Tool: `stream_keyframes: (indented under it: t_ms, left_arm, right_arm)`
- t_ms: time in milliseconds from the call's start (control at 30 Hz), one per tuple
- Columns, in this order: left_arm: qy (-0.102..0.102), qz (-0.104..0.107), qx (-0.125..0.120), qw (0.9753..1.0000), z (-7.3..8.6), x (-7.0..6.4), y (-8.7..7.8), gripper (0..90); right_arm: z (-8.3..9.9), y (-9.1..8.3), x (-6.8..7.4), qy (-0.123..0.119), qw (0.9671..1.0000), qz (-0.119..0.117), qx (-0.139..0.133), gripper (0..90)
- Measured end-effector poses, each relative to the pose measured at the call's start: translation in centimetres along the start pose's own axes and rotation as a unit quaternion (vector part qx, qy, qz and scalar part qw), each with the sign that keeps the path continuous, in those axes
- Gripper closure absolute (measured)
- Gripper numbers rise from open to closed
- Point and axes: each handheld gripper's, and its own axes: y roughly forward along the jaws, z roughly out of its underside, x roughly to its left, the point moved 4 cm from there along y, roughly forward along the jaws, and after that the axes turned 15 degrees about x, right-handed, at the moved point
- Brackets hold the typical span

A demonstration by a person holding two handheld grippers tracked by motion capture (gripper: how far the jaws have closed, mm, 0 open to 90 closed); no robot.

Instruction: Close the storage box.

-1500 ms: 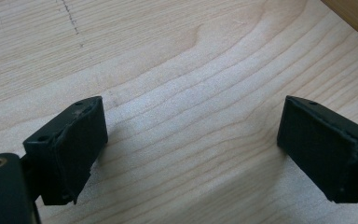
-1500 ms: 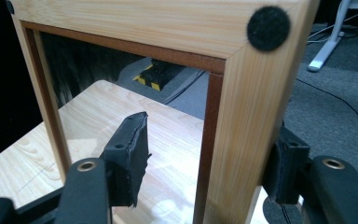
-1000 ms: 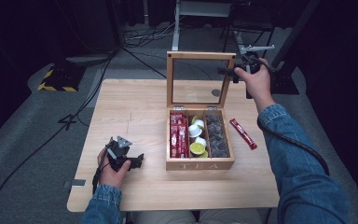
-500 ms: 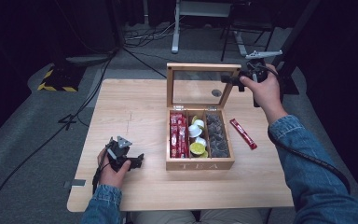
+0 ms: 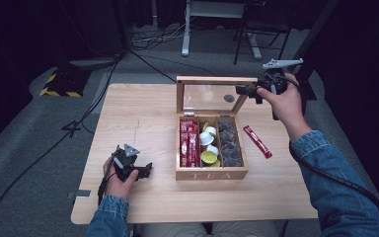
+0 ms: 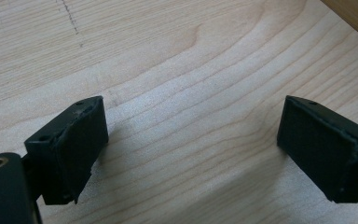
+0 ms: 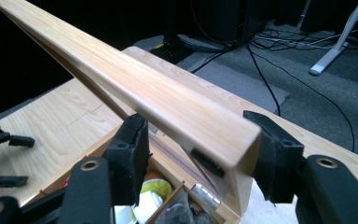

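Pale wood tea box point(image 5: 212, 170) sits centre-right on the table point(image 5: 143, 108), its glass-paned lid point(image 5: 212, 79) standing nearly upright at the box's 12 o'clock edge. Right gripper point(image 5: 250, 93) is at the lid's top corner, about 1 o'clock from the box; in the right gripper view the jaws straddle the lid frame point(image 7: 168, 105), one each side, close or just touching, so I can't tell if they are really clamped. Left gripper point(image 5: 145, 170) rests on the table at 9 o'clock from the box, jaws wide apart over bare wood point(image 6: 191, 116), holding nothing.

Risks, as I judge them: the grip sits on one corner only, so the lid could twist on its hinges or slip out and slam. Nothing steadies the box, so pushing the lid may slide or tip it.

Room: red sachet point(image 5: 257, 141) lies at 3 o'clock just beside the box, in the forearm's sweep. Table edge is near behind the lid at 12. Open table at 9 to 11 o'clock.
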Motion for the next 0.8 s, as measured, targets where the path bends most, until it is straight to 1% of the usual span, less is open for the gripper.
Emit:
stream_keyframes:
  t_ms: [133, 167, 333, 533, 567, 600, 800]
  left_arm:
    - [0.000, 0.000, 0.000, 1.0000, 0.0, 0.0, 0.0, 8.9]
    - [0.000, 0.000, 0.000, 1.0000, 0.0, 0.0, 0.0, 8.9]
    - [0.000, 0.000, 0.000, 1.0000, 0.0, 0.0, 0.0, 8.9]
    - [0.001, 0.000, 0.000, 1.0000, 0.0, 0.0, 0.0, 8.9]
    - [0.000, 0.000, 0.000, 1.0000, 0.0, 0.0, 0.0, 8.9]
    - [0.000, 0.000, 0.000, 1.0000, 0.0, 0.0, 0.0, 8.9]
    - [0.000, 0.000, 0.000, 1.0000, 0.0, 0.0, 0.0, 8.9]
  right_arm:
    - [0.5, -0.2, 0.5, -0.006, 1.0000, 0.001, 0.004, 42.9]
    - [0.9, -0.4, 0.9, -0.011, 0.9999, -0.003, 0.007, 42.7]
    - [1.9, -0.8, 1.8, -0.021, 0.9996, -0.009, 0.015, 42.7]
    - [3.1, -0.8, 2.8, -0.036, 0.9990, -0.002, 0.026, 42.6]
    - [3.1, -0.8, 2.8, -0.036, 0.9990, -0.002, 0.026, 42.6]
    - [3.6, -0.8, 3.1, -0.044, 0.9985, 0.000, 0.032, 42.6]
    - [4.4, -0.8, 3.7, -0.053, 0.9979, 0.004, 0.037, 42.5]
